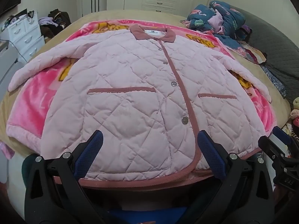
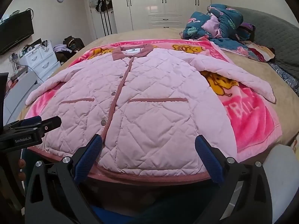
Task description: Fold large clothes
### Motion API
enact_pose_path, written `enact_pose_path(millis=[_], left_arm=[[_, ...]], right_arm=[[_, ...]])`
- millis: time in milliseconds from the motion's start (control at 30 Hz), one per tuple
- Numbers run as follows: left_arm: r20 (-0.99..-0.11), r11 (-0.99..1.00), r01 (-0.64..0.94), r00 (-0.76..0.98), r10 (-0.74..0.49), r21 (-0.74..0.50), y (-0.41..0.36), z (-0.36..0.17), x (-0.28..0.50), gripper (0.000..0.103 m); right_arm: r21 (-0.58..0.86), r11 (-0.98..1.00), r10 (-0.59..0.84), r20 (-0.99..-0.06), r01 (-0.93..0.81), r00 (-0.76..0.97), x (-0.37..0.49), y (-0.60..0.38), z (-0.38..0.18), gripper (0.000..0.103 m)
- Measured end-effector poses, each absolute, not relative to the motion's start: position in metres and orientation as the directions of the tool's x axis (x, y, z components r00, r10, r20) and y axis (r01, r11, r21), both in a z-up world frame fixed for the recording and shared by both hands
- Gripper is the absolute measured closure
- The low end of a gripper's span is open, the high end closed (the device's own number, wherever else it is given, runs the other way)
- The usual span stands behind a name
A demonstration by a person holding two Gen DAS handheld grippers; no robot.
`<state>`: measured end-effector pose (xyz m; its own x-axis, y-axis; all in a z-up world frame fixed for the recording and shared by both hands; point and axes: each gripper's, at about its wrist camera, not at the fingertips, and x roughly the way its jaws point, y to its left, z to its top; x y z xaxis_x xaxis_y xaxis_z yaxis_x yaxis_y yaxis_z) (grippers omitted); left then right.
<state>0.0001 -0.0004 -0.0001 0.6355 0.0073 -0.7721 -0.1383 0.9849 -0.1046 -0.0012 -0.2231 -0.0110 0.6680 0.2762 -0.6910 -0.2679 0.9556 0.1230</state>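
A pink quilted jacket (image 1: 134, 85) with a dusky rose collar, placket and pocket trim lies flat, front up and buttoned, on a pink cartoon blanket (image 1: 37, 100). Both sleeves spread out to the sides. It also shows in the right wrist view (image 2: 149, 97). My left gripper (image 1: 149, 140) is open and empty over the hem left of the placket. My right gripper (image 2: 148, 145) is open and empty over the hem right of the placket. The right gripper also shows at the right edge of the left wrist view (image 1: 276, 140); the left gripper shows at the left edge of the right wrist view (image 2: 37, 125).
The blanket (image 2: 252, 123) lies on a beige bed (image 2: 280, 85). A heap of dark blue flamingo-print bedding (image 2: 220, 24) sits at the back right. A white drawer unit (image 2: 41, 59) and a TV (image 2: 15, 31) stand left. White wardrobes (image 2: 164, 3) line the far wall.
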Motion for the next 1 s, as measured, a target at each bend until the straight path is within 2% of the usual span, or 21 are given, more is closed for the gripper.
enact_pose_path(millis=[1000], left_arm=[[-0.761,0.984,-0.135,0.649,0.001,-0.114,-0.0008,0.0065,-0.0002,0.008]], right_arm=[[0.112,0.953,0.279,-0.680,-0.280,0.678,-0.0050,-0.2210,-0.0049,0.004]])
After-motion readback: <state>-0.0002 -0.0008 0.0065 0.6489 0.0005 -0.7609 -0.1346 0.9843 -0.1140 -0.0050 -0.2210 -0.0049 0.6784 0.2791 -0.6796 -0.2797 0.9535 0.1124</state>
